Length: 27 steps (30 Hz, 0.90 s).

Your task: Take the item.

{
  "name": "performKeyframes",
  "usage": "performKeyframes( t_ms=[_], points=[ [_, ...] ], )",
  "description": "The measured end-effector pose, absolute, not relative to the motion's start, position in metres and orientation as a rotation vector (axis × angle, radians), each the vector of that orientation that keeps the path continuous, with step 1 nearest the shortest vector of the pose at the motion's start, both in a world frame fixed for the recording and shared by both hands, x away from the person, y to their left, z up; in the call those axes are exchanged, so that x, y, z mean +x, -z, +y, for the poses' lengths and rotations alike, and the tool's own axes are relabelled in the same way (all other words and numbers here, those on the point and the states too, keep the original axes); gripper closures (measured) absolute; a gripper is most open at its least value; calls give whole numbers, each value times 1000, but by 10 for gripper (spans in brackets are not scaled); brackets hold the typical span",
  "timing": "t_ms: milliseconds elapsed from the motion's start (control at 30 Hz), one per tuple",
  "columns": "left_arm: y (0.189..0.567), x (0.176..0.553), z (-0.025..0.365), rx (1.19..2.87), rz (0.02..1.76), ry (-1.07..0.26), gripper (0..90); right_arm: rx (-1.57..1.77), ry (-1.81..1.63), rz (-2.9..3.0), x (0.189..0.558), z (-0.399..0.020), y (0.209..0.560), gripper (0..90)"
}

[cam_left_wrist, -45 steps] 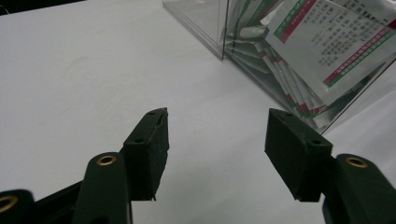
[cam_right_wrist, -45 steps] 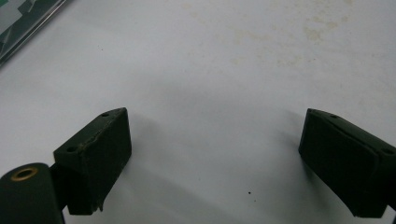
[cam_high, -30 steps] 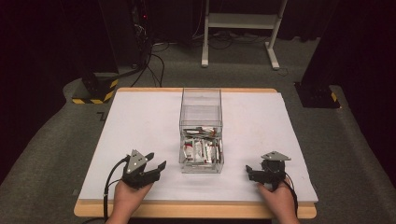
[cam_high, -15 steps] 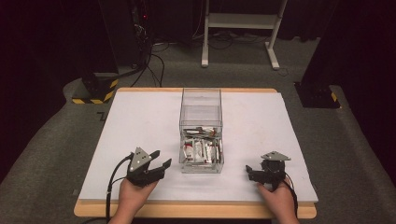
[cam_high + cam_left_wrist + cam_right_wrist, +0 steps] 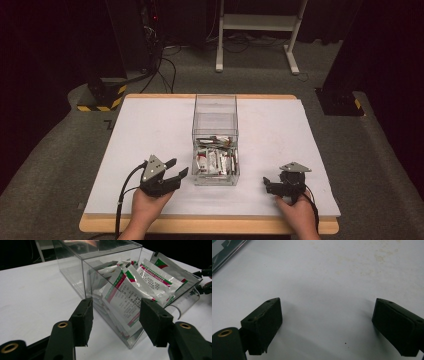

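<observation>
A clear plastic box [image 5: 215,140] stands in the middle of the white worktop [image 5: 130,135], long side running away from the person, and its near end is stuffed with flat foil sachets [image 5: 216,161] printed in green, red and white. In the left gripper view these sachets [image 5: 132,287] lean against one another on edge, several tops poking above the lowered, cut-out front wall.

The left tool [image 5: 172,176] hovers just beside the box's near left corner, pointed at it. Its jaws have just been closing a little, yet they stand wide apart with nothing between them; the pads [image 5: 82,320] frame the corner of the box [image 5: 83,277] without touching it. The right tool [image 5: 272,186] rests near the worktop's front edge, well apart from the box, jaws wide and empty over the bare worktop [image 5: 332,277].

The sachets look light, thin and limp, with a slick glossy skin, so a pinch on a flat face would likely slide or drag neighbours along. The better hold is probably on a sealed top edge that stands clear of the pack, pinched across its thickness. The box itself appears rigid, smooth and light enough to skid if pushed, so steadying a wall with the other tool may help.
</observation>
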<state>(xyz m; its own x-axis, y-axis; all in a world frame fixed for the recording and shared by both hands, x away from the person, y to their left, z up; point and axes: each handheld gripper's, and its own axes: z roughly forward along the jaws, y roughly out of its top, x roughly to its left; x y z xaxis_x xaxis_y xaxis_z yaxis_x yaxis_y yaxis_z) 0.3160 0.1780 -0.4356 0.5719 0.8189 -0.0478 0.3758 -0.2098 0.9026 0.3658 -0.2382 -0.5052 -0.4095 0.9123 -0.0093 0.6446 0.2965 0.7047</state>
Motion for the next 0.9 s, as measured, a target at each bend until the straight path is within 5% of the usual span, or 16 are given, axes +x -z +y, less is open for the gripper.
performKeyframes(
  t_ms=[900],
  points=[
    [417,333,144,1841,920,-566,464,1396,-885,2159,366,-238,505,93]
  ],
)
